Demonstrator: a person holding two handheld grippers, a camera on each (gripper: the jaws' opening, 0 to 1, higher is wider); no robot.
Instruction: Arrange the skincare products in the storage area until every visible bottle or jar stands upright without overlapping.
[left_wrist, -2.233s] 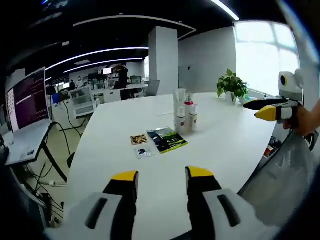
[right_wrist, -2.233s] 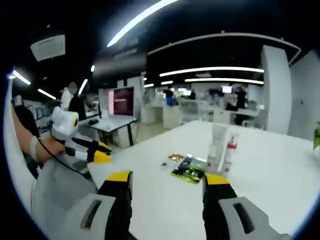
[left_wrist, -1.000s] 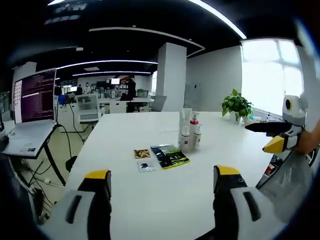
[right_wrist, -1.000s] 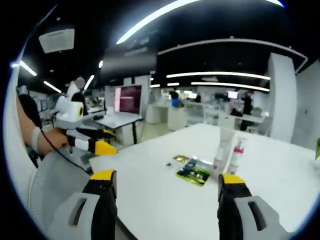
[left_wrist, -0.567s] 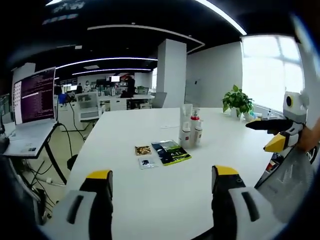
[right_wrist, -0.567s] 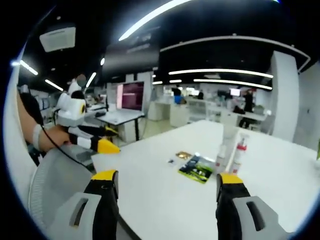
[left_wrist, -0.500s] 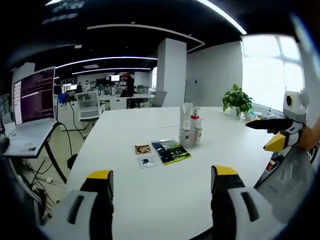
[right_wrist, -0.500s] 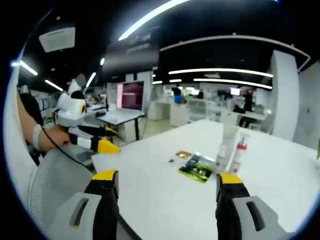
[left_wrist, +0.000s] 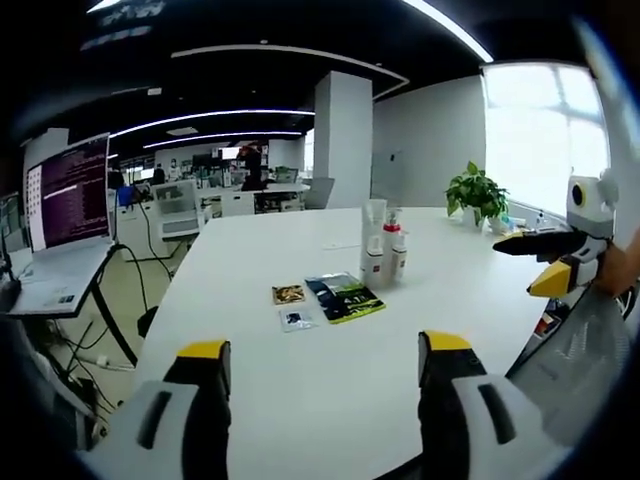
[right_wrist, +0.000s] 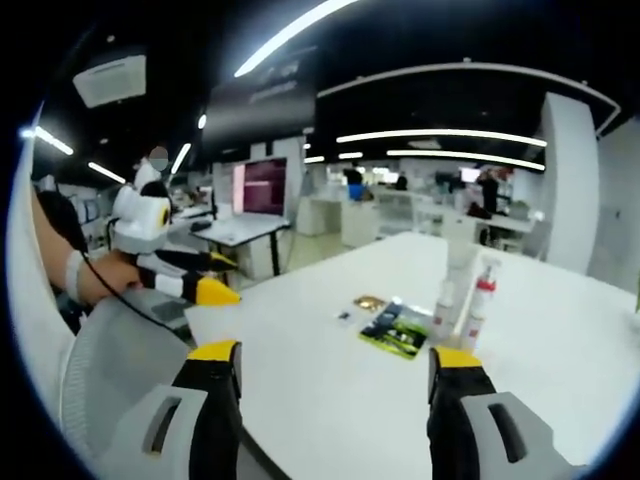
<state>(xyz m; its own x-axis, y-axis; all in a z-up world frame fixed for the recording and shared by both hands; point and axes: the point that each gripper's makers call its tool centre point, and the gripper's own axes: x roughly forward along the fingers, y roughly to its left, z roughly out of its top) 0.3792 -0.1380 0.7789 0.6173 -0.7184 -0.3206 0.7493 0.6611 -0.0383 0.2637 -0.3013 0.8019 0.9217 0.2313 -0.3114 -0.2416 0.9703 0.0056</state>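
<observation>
Office space with a long white table (left_wrist: 300, 380) under dark ceilings. Nearest in the left gripper view, the left gripper (left_wrist: 320, 365) hangs over the table's near edge, jaws wide apart; the right gripper (right_wrist: 325, 370) likewise, jaws spread and empty. Farther along lie small flat sachets (left_wrist: 289, 306) and a green-and-black booklet (left_wrist: 345, 297). Just behind stand upright white skincare bottles (left_wrist: 382, 252), clustered close together. Beyond sits a potted green plant (left_wrist: 477, 192).
</observation>
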